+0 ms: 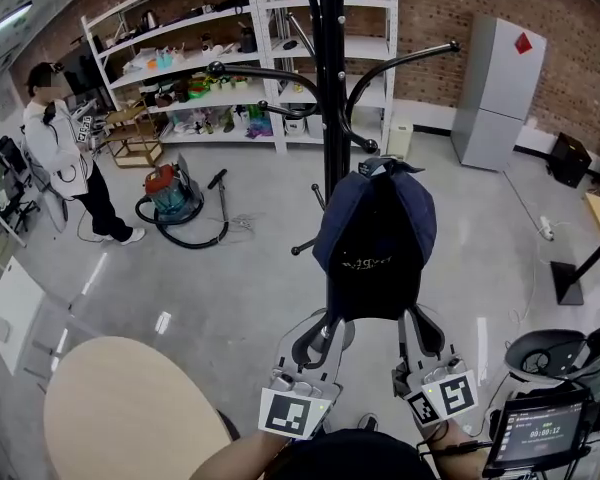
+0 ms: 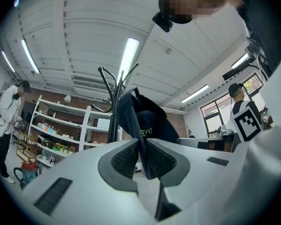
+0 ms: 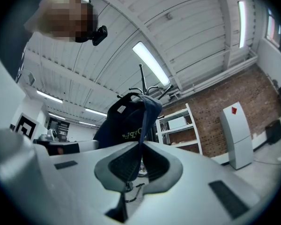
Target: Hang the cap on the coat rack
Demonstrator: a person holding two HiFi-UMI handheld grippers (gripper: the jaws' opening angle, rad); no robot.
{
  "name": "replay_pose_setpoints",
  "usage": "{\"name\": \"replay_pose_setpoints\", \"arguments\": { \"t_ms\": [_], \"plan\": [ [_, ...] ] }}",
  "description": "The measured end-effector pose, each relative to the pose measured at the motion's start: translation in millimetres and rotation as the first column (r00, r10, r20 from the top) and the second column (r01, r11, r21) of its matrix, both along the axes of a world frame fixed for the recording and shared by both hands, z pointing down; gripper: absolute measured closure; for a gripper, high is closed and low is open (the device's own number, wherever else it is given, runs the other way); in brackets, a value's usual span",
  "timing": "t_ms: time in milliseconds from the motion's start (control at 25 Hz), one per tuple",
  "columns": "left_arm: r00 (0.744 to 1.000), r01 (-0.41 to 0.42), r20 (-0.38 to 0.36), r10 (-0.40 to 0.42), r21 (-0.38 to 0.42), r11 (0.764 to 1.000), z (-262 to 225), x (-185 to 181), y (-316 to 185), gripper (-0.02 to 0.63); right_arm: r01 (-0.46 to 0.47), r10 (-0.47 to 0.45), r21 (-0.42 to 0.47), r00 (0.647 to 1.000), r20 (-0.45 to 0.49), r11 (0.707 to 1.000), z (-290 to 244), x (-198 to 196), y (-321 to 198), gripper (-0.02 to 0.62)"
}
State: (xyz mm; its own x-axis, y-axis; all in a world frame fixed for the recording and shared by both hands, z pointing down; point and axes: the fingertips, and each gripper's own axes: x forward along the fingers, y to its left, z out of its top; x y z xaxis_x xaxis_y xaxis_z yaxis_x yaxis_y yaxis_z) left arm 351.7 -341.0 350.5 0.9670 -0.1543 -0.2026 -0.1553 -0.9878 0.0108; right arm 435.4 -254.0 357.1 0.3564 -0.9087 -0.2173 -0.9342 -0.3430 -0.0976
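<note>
The cap (image 1: pixel 375 238) is being pinched by left gripper (image 1: pixel 328 330) and right gripper (image 1: pixel 411 328) near the coat rack (image 1: pixel 330 68), seemingly not hung yet.

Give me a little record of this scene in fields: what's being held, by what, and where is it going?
object: dark navy fabric baseball cap
left gripper: fingers shut on the cap's lower edge
right gripper: fingers shut on the same edge
target: tall black metal coat rack with curved hooks, just beyond the cap
hung yet: cannot tell whether it touches a hook
background: white metal shelving, person in white top
</note>
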Motion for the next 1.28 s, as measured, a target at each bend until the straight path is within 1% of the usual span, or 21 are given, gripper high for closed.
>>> {"name": "replay_pose_setpoints", "arguments": {
  "t_ms": [120,280,440,480,560,680,1000,1280],
  "plan": [
    [1.0,0.0,-0.005,0.0,0.002,1.0,-3.3,-1.8,-3.7,0.551,0.006,-0.006,0.003,1.0,0.004,1.0,-2.0,-0.7,-4.7,0.568],
    [1.0,-0.004,-0.005,0.004,-0.014,1.0,0.1,-7.7,-8.9,0.551,0.015,-0.015,-0.001,1.0,0.008,1.0,1.3,-6.3,-10.1,0.568],
    [1.0,-0.004,0.011,0.004,-0.011,1.0,1.2,-1.9,-18.2,0.551,0.022,-0.022,-0.013,1.0,0.023,1.0,4.0,-1.1,-19.0,0.568],
    [1.0,-0.002,0.012,0.002,-0.008,1.0,1.3,3.3,-20.9,0.551,0.024,-0.024,-0.016,0.999,0.028,1.0,4.7,4.2,-21.6,0.568],
    [1.0,0.007,0.019,-0.006,-0.01,1.0,2.4,25.3,-27.5,0.549,0.032,-0.031,-0.022,0.999,0.04,0.999,6.6,26.8,-28.6,0.568],
    [0.999,0.021,0.041,-0.02,-0.035,0.999,6.4,55.2,-38.9,0.551,0.047,-0.045,-0.034,0.997,0.056,0.998,10.3,57.6,-40.7,0.568],
    [0.995,0.053,0.086,-0.049,-0.045,0.998,22.2,72.9,-63.8,0.551,0.078,-0.074,-0.047,0.994,0.082,0.996,22.1,73.2,-63.9,0.568],
    [0.984,0.092,0.154,-0.084,-0.046,0.995,40.4,82.8,-82.5,0.549,0.085,-0.08,-0.112,0.996,0.05,0.99,39.2,83.5,-84.3,0.568]
  ]
}}
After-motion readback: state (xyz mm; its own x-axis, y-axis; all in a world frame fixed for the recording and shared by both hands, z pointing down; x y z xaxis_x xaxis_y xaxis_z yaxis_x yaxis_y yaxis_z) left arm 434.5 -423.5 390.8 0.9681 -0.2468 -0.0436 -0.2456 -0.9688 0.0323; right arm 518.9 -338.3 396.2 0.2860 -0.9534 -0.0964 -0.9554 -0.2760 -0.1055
